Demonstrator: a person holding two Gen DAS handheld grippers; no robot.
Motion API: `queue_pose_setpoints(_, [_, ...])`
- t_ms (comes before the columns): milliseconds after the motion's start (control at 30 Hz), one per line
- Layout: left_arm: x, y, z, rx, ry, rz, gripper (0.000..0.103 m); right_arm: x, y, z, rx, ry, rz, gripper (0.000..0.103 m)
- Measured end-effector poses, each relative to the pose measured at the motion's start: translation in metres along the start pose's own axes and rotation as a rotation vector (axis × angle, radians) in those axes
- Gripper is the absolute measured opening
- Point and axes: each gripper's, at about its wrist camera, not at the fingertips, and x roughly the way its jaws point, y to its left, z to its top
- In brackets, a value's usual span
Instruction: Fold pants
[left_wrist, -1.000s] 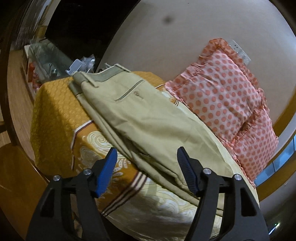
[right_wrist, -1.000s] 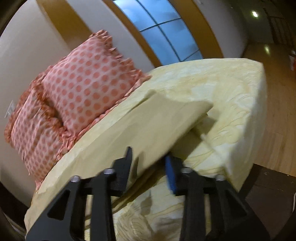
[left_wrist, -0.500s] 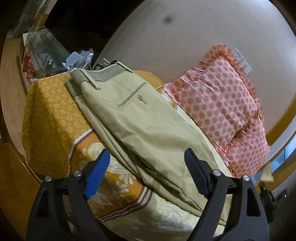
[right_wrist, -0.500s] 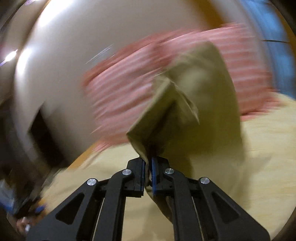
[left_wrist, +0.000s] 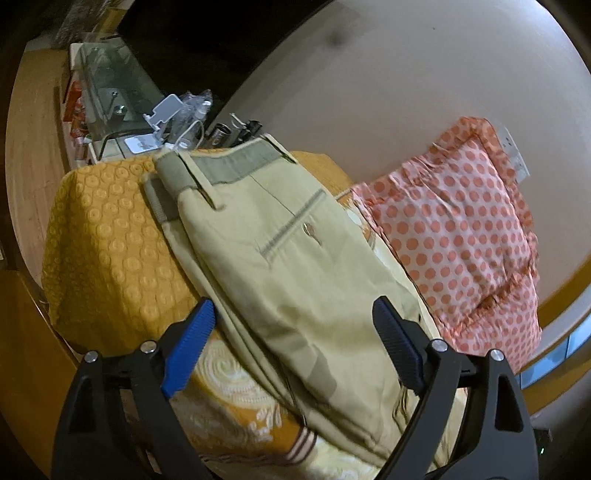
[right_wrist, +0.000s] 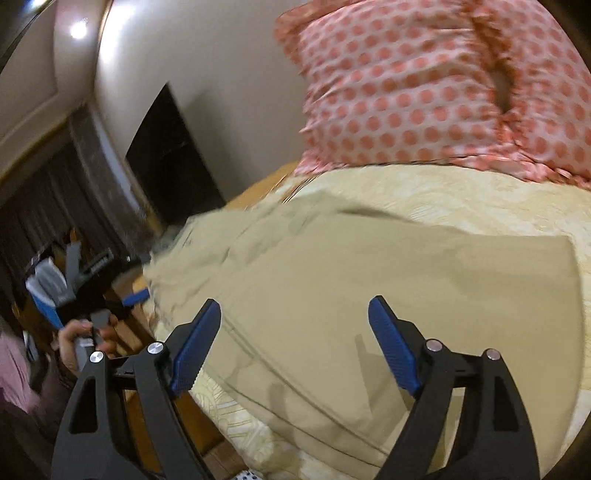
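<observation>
Two grippers hang over the bed (left_wrist: 107, 236), both with fingers spread wide and holding nothing. The pants (left_wrist: 295, 280) lie lengthwise on the bedspread, already doubled leg on leg, it seems. From the left gripper (left_wrist: 291, 347) the waistband sits far ahead of the fingers, with the back pocket between, and the legs run back under and past the fingertips. From the right gripper (right_wrist: 295, 339) a broad flat panel of the same khaki cloth fills the space between and ahead of the fingers, with a straight cut edge off to the right of the right fingertip. The dotted pillow (right_wrist: 424, 92) lies beyond the cloth, apart from it.

My reading is that one fold has just been laid down and let go, so the task is roughly midway. The next move likely calls for a fresh pinch on the folded end or hem, fingers closing on all layers at once, then a carry toward the waistband. The left gripper could press the waist end flat so the stack does not slide.
</observation>
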Motion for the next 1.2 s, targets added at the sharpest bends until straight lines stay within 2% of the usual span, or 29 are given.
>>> queue_pose_setpoints(100, [0.006, 0.004, 0.010, -0.043, -0.005, 0.027, 0.078, -0.009, -0.009, -0.003, 0.029, -0.024, -0.005, 0.084])
queue_pose_setpoints(133, [0.009, 0.005, 0.012, -0.053, -0.003, 0.046, 0.065, -0.010, -0.012, -0.002, 0.039, -0.033, -0.003, 0.084])
queue_pose_setpoints(167, [0.011, 0.007, 0.015, -0.065, 0.005, 0.066, 0.041, -0.012, -0.015, -0.003, 0.045, -0.038, -0.001, 0.084])
queue_pose_setpoints(200, [0.017, 0.011, 0.018, -0.087, 0.031, 0.083, 0.027, -0.016, -0.019, -0.004, 0.055, -0.046, -0.002, 0.084])
queue_pose_setpoints(233, [0.021, 0.014, 0.021, -0.096, 0.053, 0.094, 0.017, -0.019, -0.021, -0.004, 0.061, -0.051, -0.003, 0.085])
queue_pose_setpoints(267, [0.021, 0.012, 0.023, -0.087, 0.054, 0.096, 0.013, -0.022, -0.025, -0.005, 0.067, -0.059, -0.006, 0.085])
queue_pose_setpoints(300, [0.019, 0.001, 0.025, -0.030, 0.043, 0.110, 0.012, -0.029, -0.031, -0.005, 0.075, -0.074, -0.016, 0.085])
queue_pose_setpoints(400, [0.007, -0.068, 0.024, 0.260, -0.051, 0.121, 0.009, -0.050, -0.047, -0.005, 0.113, -0.126, -0.054, 0.085])
queue_pose_setpoints(433, [0.002, -0.103, 0.020, 0.369, -0.074, 0.078, 0.008, -0.056, -0.055, -0.005, 0.130, -0.147, -0.069, 0.085])
queue_pose_setpoints(467, [-0.001, -0.124, 0.014, 0.431, -0.083, 0.039, 0.007, -0.063, -0.062, -0.005, 0.151, -0.170, -0.084, 0.085])
queue_pose_setpoints(533, [-0.007, -0.190, -0.013, 0.634, -0.076, -0.102, 0.002, -0.082, -0.081, -0.006, 0.210, -0.230, -0.115, 0.085])
queue_pose_setpoints(567, [-0.009, -0.217, -0.031, 0.731, -0.053, -0.194, 0.000, -0.090, -0.087, -0.007, 0.234, -0.255, -0.131, 0.086])
queue_pose_setpoints(600, [-0.013, -0.250, -0.061, 0.852, -0.006, -0.325, 0.000, -0.097, -0.095, -0.008, 0.257, -0.278, -0.149, 0.086])
queue_pose_setpoints(667, [-0.017, -0.298, -0.136, 1.104, 0.093, -0.468, 0.000, -0.113, -0.109, -0.010, 0.303, -0.320, -0.176, 0.087])
queue_pose_setpoints(700, [-0.015, -0.308, -0.167, 1.187, 0.142, -0.512, 0.000, -0.119, -0.114, -0.012, 0.323, -0.332, -0.186, 0.087])
queue_pose_setpoints(733, [-0.012, -0.314, -0.193, 1.253, 0.185, -0.526, 0.000, -0.124, -0.122, -0.015, 0.348, -0.341, -0.196, 0.087])
queue_pose_setpoints(767, [-0.002, -0.314, -0.230, 1.328, 0.273, -0.534, 0.000, -0.127, -0.126, -0.018, 0.368, -0.339, -0.207, 0.087])
queue_pose_setpoints(833, [0.008, -0.302, -0.254, 1.322, 0.388, -0.536, 0.000, -0.129, -0.133, -0.022, 0.390, -0.325, -0.214, 0.087])
queue_pose_setpoints(867, [0.009, -0.296, -0.255, 1.306, 0.398, -0.535, 0.000, -0.129, -0.134, -0.025, 0.389, -0.318, -0.214, 0.087])
queue_pose_setpoints(933, [0.008, -0.278, -0.232, 1.200, 0.355, -0.489, 0.005, -0.126, -0.137, -0.028, 0.384, -0.301, -0.212, 0.087])
queue_pose_setpoints(967, [0.009, -0.269, -0.215, 1.136, 0.336, -0.466, 0.018, -0.123, -0.138, -0.029, 0.389, -0.293, -0.206, 0.087])
queue_pose_setpoints(1033, [0.014, -0.254, -0.174, 1.011, 0.257, -0.360, 0.045, -0.114, -0.138, -0.029, 0.407, -0.277, -0.173, 0.087])
queue_pose_setpoints(1100, [0.019, -0.239, -0.138, 0.916, 0.184, -0.262, 0.046, -0.101, -0.135, -0.024, 0.430, -0.246, -0.116, 0.087])
queue_pose_setpoints(1133, [0.021, -0.232, -0.126, 0.877, 0.173, -0.240, 0.046, -0.087, -0.129, -0.015, 0.435, -0.211, -0.058, 0.087])
queue_pose_setpoints(1200, [0.018, -0.215, -0.104, 0.803, 0.149, -0.204, 0.048, -0.065, -0.113, 0.000, 0.416, -0.153, 0.001, 0.087])
